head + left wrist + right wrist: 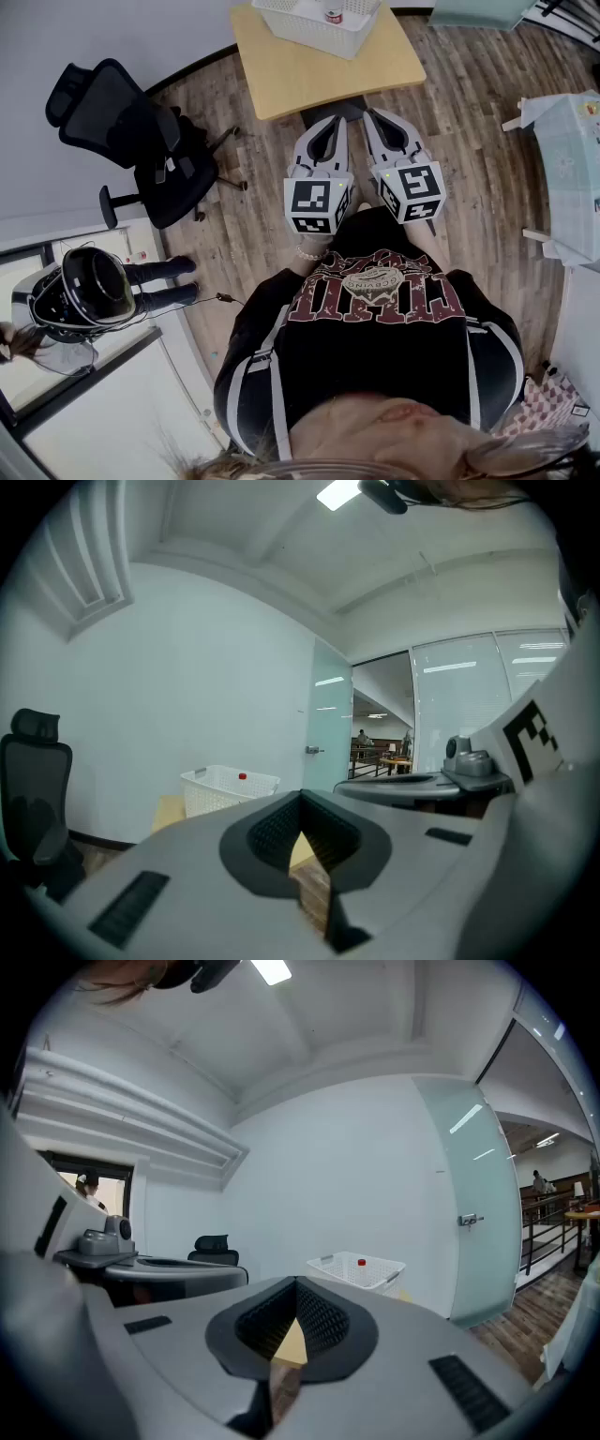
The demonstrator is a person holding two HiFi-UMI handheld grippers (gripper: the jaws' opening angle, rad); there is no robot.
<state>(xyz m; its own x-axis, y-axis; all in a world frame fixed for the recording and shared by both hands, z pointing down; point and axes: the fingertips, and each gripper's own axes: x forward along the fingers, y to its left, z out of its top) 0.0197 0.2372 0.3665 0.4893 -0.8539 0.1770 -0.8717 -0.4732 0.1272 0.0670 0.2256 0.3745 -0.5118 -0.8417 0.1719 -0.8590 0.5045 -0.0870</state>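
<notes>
I hold both grippers side by side in front of my chest, pointing at a light wooden table [309, 75]. The left gripper [334, 124] is shut, its tips meeting with nothing between them. The right gripper [374, 116] is also shut and empty. A white plastic basket [314, 26] stands on the table's far part, with a red-capped bottle [334, 14] inside. In the left gripper view the left gripper [302, 795] points toward the basket [225, 789]. From the right gripper view, the right gripper [296, 1282] has the same basket [361, 1269] ahead of it.
A black office chair [141, 131] stands on the wooden floor to the left. At the lower left, a dark rounded headset-like device [89, 286] rests on a white surface. A pale turquoise table [572, 159] is at the right edge. A glass door [473, 1213] lies beyond the table.
</notes>
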